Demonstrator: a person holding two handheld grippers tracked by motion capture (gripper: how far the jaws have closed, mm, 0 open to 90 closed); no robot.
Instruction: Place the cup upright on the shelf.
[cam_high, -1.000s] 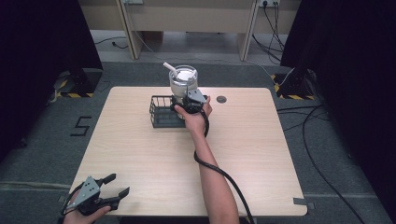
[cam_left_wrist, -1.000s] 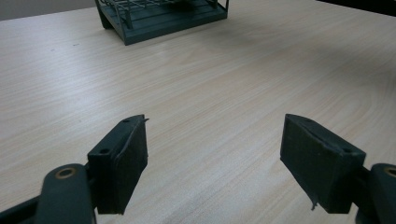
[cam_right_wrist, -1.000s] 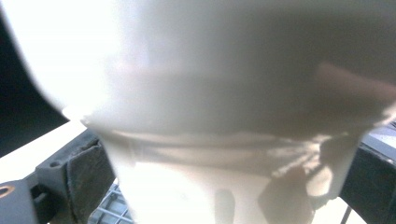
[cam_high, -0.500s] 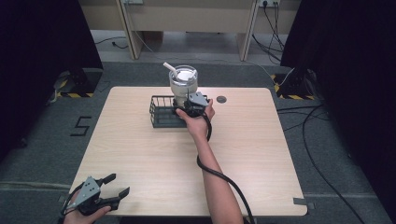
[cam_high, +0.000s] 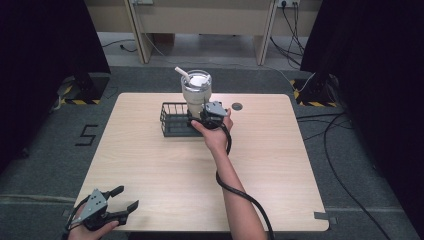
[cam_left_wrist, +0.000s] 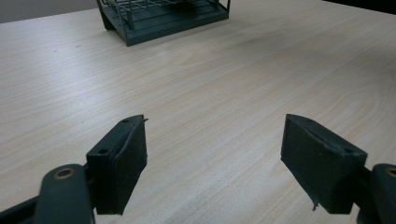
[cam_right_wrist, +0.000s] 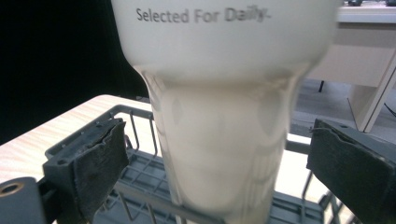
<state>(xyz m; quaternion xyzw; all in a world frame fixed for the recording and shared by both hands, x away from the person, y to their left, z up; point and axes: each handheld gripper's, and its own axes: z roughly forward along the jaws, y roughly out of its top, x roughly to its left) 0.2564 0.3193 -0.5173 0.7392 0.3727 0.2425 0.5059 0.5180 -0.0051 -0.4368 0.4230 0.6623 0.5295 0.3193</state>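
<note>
A white tumbler (cam_high: 196, 89) with a lid and a straw stands upright in the right end of a black wire basket (cam_high: 174, 121) at the table's far middle. Up close, the tumbler (cam_right_wrist: 219, 93) bears the print "Selected For Daily" and tapers down into the basket (cam_right_wrist: 140, 177). My right gripper (cam_high: 198, 119) (cam_right_wrist: 219, 158) is open, one pad on each side of the tumbler's narrow lower part, with a gap on both sides. My left gripper (cam_high: 127, 198) (cam_left_wrist: 215, 163) hovers open and empty over the near left corner, pointing toward the basket (cam_left_wrist: 163, 14).
The pale wooden table (cam_high: 280, 160) has a small dark round hole (cam_high: 237, 106) right of the tumbler. The right gripper's cable (cam_high: 235, 187) trails along the forearm to the near edge. Cables lie on the floor to the right.
The right gripper has dropped slightly along the tumbler toward the basket. The left gripper, tumbler and basket have not moved.
</note>
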